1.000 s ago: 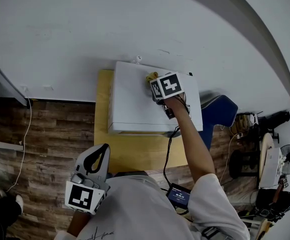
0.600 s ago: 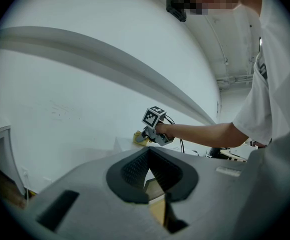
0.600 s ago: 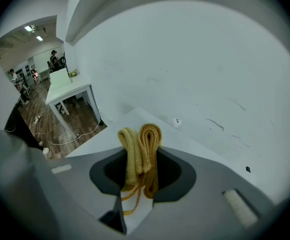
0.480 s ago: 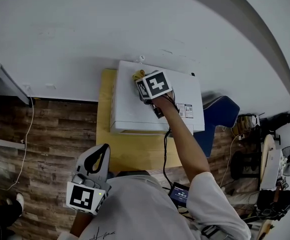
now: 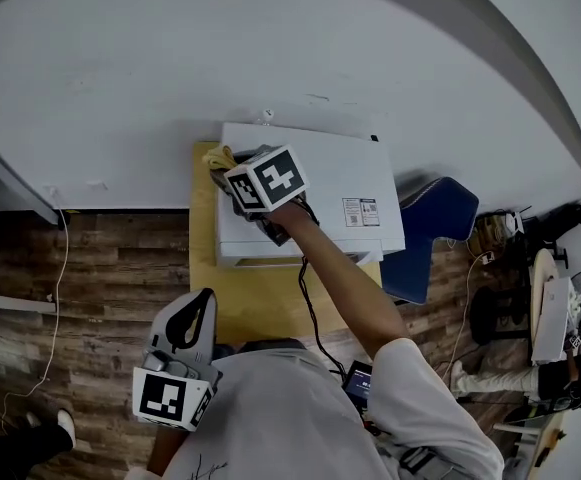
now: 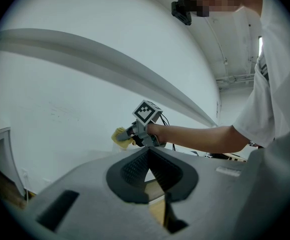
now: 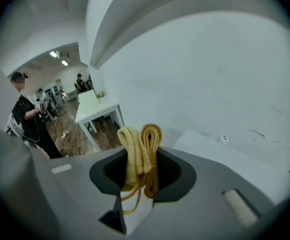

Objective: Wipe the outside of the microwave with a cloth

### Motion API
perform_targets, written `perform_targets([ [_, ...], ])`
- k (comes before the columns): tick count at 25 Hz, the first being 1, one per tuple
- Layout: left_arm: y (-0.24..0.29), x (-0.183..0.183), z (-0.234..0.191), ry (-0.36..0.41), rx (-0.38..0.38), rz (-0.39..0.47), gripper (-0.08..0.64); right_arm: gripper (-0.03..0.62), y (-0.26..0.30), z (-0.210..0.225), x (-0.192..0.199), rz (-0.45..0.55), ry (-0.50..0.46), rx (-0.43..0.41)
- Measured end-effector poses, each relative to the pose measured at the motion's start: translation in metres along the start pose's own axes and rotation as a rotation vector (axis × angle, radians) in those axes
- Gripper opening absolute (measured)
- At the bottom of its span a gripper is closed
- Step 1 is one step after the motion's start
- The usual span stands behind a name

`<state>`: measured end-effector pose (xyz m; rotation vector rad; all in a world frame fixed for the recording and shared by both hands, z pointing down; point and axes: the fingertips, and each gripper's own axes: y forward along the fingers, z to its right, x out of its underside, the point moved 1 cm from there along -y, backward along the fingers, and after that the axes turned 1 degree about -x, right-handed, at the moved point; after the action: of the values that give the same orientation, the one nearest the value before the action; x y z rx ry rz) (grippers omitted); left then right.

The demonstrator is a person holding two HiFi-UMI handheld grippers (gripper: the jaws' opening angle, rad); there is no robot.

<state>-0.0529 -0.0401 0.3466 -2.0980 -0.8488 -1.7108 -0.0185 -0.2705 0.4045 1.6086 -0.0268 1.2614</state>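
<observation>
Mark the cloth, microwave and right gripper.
cloth [image 7: 141, 149], right gripper view, folded loops between the jaws.
microwave [image 5: 335, 168], head view, bare top panel.
right gripper [image 6: 125, 134], left gripper view, fingertips at the cloth.

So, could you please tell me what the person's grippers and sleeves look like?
Both the left gripper and right gripper have grey bodies with black-lined fingers, each carrying a white cube with black square markers. A black cable runs from the right one. The person wears a white short-sleeved shirt.
</observation>
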Motion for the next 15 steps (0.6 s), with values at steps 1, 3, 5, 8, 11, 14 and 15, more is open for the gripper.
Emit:
perform_targets([
  [1, 0.001, 0.0, 0.001, 0.002, 0.003, 0.0, -0.002, 0.12, -0.006, -0.004, -0.005, 0.035, 0.015, -0.023],
  [3, 0.004, 0.001, 0.004, 0.007, 0.012, -0.003, -0.002, 0.12, -0.022, -0.003, -0.009, 0.073, 0.019, -0.032],
  [5, 0.008, 0.002, 0.008, 0.012, 0.022, -0.009, -0.002, 0.12, -0.041, 0.007, -0.009, 0.083, 0.012, -0.012],
  [8, 0.013, 0.004, 0.015, 0.013, 0.044, -0.015, -0.002, 0.12, -0.075, 0.037, -0.002, 0.103, 0.03, 0.055],
  [11, 0.02, 0.004, 0.022, 0.015, 0.07, -0.021, -0.002, 0.12, -0.106, 0.076, 0.014, 0.106, 0.074, 0.139],
  [14, 0.027, 0.005, 0.023, 0.021, 0.08, -0.028, -0.002, 0.12, -0.133, 0.115, 0.034, 0.081, 0.106, 0.222],
  [15, 0.029, 0.006, 0.023, 0.021, 0.082, -0.032, -0.002, 0.12, -0.142, 0.128, 0.042, 0.071, 0.115, 0.253],
])
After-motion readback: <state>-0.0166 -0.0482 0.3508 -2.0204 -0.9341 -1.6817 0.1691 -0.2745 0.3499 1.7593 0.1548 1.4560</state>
